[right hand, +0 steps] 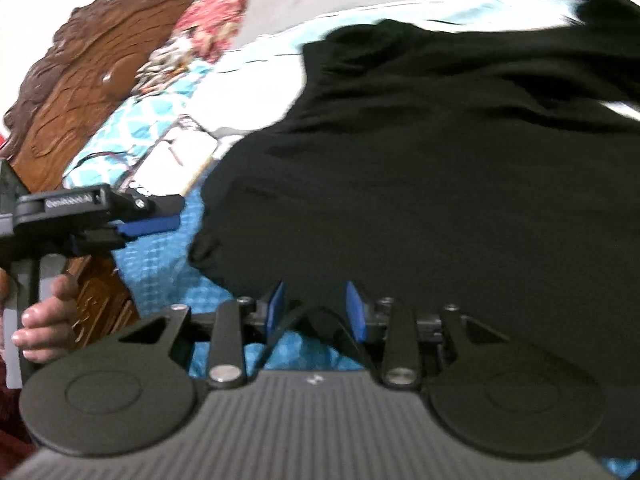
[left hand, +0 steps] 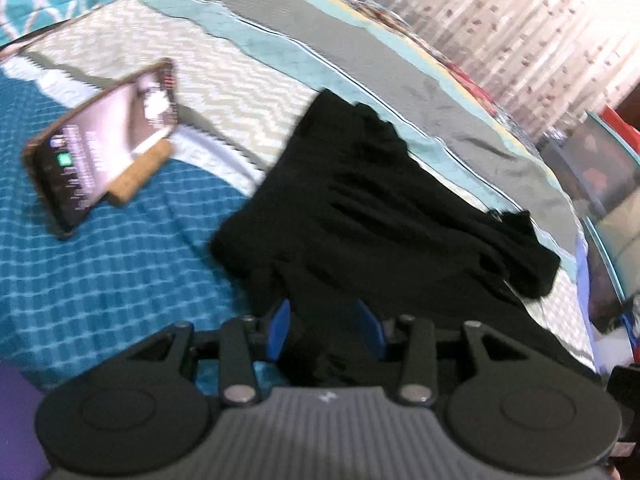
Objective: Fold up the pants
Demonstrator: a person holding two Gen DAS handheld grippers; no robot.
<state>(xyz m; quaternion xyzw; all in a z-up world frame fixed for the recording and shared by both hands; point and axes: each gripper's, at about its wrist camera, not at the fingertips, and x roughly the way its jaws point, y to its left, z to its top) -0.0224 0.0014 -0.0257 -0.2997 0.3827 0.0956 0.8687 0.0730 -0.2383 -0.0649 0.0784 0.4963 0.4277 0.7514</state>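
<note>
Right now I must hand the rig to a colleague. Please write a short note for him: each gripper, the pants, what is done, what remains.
Left gripper: jaws apart, black fabric between them at the near edge; a firm grasp is not visible.
Right gripper: jaws apart, a fold of fabric between them, likewise not clamped.
Black pants: lying bunched and wrinkled on the bed quilt, beside a phone that leans on a cork stand.
Done: the pants appear gathered into a shorter bundle, not neat.
Left: smooth the wrinkles, complete the folds, keep clear of the phone.
</note>
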